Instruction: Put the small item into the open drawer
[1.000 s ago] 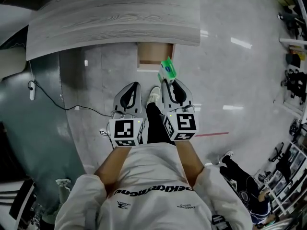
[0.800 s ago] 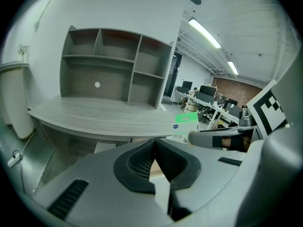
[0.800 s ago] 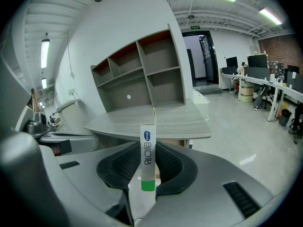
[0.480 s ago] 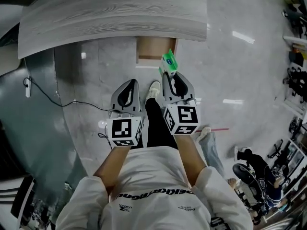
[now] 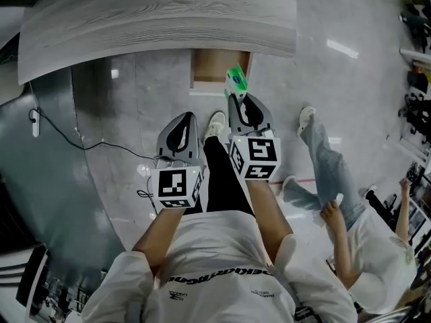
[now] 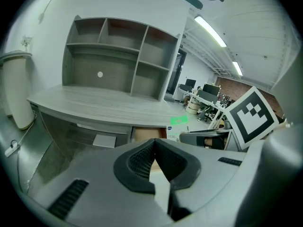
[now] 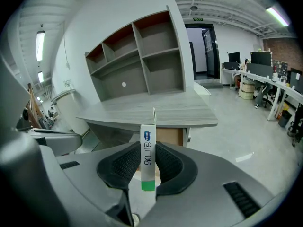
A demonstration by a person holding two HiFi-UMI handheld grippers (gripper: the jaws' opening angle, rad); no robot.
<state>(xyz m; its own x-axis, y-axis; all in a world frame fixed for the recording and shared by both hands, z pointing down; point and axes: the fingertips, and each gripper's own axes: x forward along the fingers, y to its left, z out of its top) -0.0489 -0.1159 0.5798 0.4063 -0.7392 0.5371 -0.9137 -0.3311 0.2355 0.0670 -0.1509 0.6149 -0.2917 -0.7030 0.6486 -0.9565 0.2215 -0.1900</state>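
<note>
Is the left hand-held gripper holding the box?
No, the left hand-held gripper is shut, empty; the right hand-held gripper grips the box.

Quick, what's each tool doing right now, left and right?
Left tool: closed, nothing in it.
Right tool: closed on the small green-and-white box.

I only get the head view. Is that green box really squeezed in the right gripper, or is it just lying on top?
Observer: Squeezed. In the right gripper view, the right gripper has a pad pressed on each side of the box, which stands upright between them.
Operator: Is the other one holding something too?
Observer: No. The left gripper view shows the left gripper with its jaws closed together and nothing between them.
Operator: What's on the desk?
Observer: A shelf unit stands at the back of the desk. Your view misses it.
</note>
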